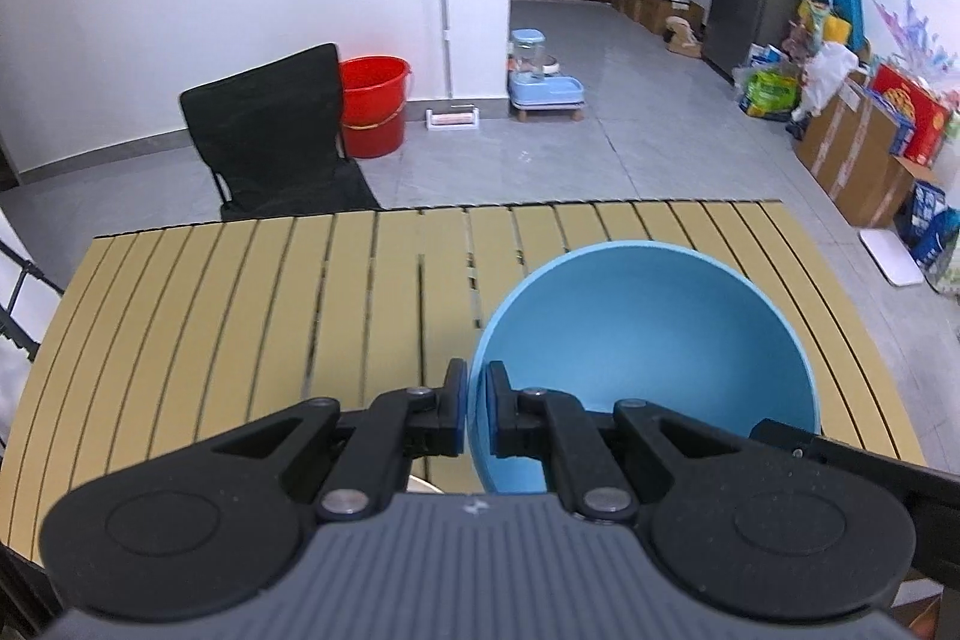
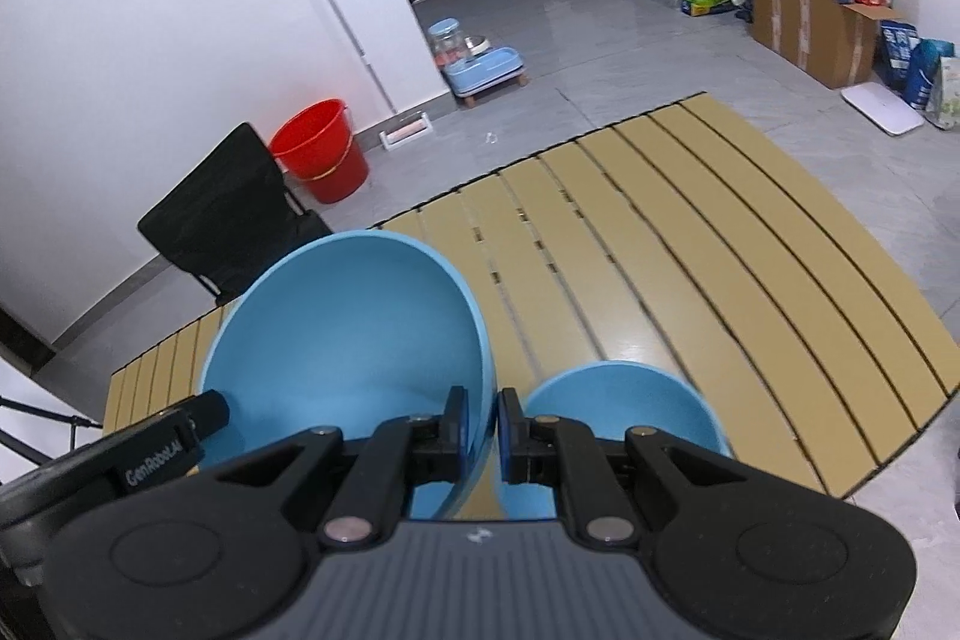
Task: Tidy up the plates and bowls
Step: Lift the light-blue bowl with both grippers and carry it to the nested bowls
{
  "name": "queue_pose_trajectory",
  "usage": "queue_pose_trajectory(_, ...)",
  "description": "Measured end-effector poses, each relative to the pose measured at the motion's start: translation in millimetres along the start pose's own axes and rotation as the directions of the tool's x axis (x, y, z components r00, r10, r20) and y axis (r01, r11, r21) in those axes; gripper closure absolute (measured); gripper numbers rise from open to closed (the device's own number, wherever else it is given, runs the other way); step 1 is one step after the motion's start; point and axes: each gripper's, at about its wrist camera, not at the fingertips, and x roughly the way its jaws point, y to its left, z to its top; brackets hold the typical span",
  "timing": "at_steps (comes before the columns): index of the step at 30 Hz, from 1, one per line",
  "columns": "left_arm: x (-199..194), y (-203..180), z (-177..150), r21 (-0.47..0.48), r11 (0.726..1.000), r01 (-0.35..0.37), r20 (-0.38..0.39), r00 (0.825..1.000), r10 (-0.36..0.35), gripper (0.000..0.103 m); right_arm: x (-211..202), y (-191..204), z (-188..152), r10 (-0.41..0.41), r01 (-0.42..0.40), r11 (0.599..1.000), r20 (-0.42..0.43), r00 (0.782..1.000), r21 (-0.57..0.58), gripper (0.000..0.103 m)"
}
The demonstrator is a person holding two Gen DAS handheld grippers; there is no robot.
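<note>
A large light-blue bowl [image 1: 648, 334] hangs tilted above the yellow slatted table [image 1: 210, 310], held by both grippers. My left gripper [image 1: 477, 382] is shut on its left rim, one pad outside the wall and one inside. In the right wrist view my right gripper [image 2: 483, 406] is shut on the opposite rim of the same large bowl [image 2: 348, 334]. A smaller light-blue bowl [image 2: 624, 400] shows just right of the right gripper, low over the table [image 2: 720, 250]; I cannot tell whether it rests on it. The left gripper's body [image 2: 180, 436] reaches the bowl from the lower left.
A black folding chair [image 1: 270, 142] stands behind the table's far edge, with a red bucket [image 1: 375, 103] next to it. On the grey floor beyond are a blue pet feeder [image 1: 543, 79] and cardboard boxes [image 1: 852, 148] along the right wall.
</note>
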Motion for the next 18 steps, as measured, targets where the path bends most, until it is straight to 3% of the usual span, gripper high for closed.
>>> queue_pose_trajectory(18, 23, -85, -41, 0.108, 0.994, 0.025, -0.06, 0.998, -0.019, 0.096, 7, -101, -21, -0.058, 0.06, 0.994, -0.03, 0.998, 0.09, 0.094)
